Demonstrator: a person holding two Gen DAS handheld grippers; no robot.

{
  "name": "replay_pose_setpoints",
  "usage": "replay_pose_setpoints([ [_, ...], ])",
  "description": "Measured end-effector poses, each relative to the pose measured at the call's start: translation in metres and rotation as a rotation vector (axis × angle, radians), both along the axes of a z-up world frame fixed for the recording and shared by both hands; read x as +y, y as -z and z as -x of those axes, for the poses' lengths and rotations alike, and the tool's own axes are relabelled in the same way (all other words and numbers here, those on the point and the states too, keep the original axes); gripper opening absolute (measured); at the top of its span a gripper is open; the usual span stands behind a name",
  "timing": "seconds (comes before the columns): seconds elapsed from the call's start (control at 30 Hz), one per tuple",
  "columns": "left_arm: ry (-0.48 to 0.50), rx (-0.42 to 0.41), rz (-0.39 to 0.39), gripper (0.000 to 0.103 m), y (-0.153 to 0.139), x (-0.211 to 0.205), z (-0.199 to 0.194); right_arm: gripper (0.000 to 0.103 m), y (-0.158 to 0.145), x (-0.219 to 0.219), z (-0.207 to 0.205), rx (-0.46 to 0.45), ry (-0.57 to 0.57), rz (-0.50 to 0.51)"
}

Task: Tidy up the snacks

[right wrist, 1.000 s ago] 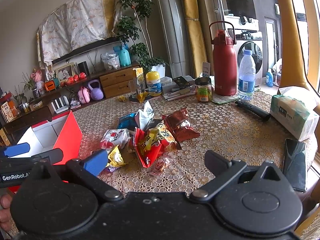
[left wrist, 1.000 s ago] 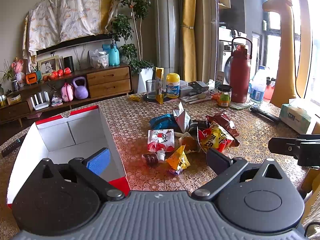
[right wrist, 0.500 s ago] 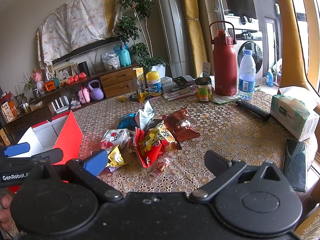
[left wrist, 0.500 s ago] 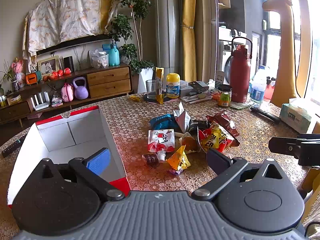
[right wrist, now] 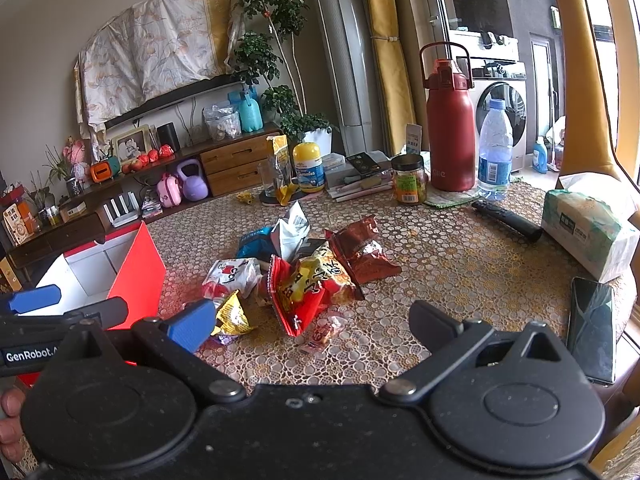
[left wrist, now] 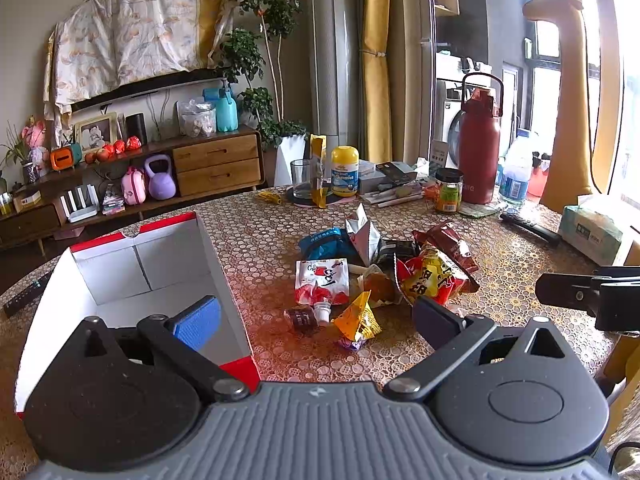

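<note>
A loose pile of snacks lies mid-table: a white-and-red pouch (left wrist: pixel 322 282), a small yellow packet (left wrist: pixel 356 318), a red-and-yellow bag (left wrist: pixel 430 278), a brown bag (left wrist: pixel 448 240), a blue bag (left wrist: pixel 324 242) and a torn silver packet (left wrist: pixel 362 232). To the pile's left stands an open red-and-white box (left wrist: pixel 132 264), empty as far as I see. My left gripper (left wrist: pixel 316 320) is open and empty, near the box's front corner. My right gripper (right wrist: pixel 312 326) hovers open and empty short of the red-and-yellow bag (right wrist: pixel 316 284). The box (right wrist: pixel 136 268) and left gripper (right wrist: pixel 68 304) show at the right wrist view's left.
At the table's back stand a red flask (left wrist: pixel 478 148), a water bottle (right wrist: pixel 494 152), a jar (right wrist: pixel 408 180), a glass (left wrist: pixel 301 178) and a yellow-lidded tub (left wrist: pixel 345 176). A tissue pack (right wrist: pixel 588 228), black remote (right wrist: pixel 506 220) and phone (right wrist: pixel 592 340) lie right.
</note>
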State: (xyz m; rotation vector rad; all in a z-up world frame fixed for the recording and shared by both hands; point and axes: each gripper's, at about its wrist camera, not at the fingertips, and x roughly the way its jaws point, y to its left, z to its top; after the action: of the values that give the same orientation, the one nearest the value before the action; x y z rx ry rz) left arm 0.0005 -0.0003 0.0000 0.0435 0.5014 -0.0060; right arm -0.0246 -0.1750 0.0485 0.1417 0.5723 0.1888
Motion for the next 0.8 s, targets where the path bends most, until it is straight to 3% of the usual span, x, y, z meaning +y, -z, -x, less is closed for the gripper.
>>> replay_pose_setpoints([
  [0.8,0.022,0.011,-0.031,0.103,0.011,-0.005,-0.015,0.103,0.008,-0.008,-0.008,0.017,0.011,-0.017],
])
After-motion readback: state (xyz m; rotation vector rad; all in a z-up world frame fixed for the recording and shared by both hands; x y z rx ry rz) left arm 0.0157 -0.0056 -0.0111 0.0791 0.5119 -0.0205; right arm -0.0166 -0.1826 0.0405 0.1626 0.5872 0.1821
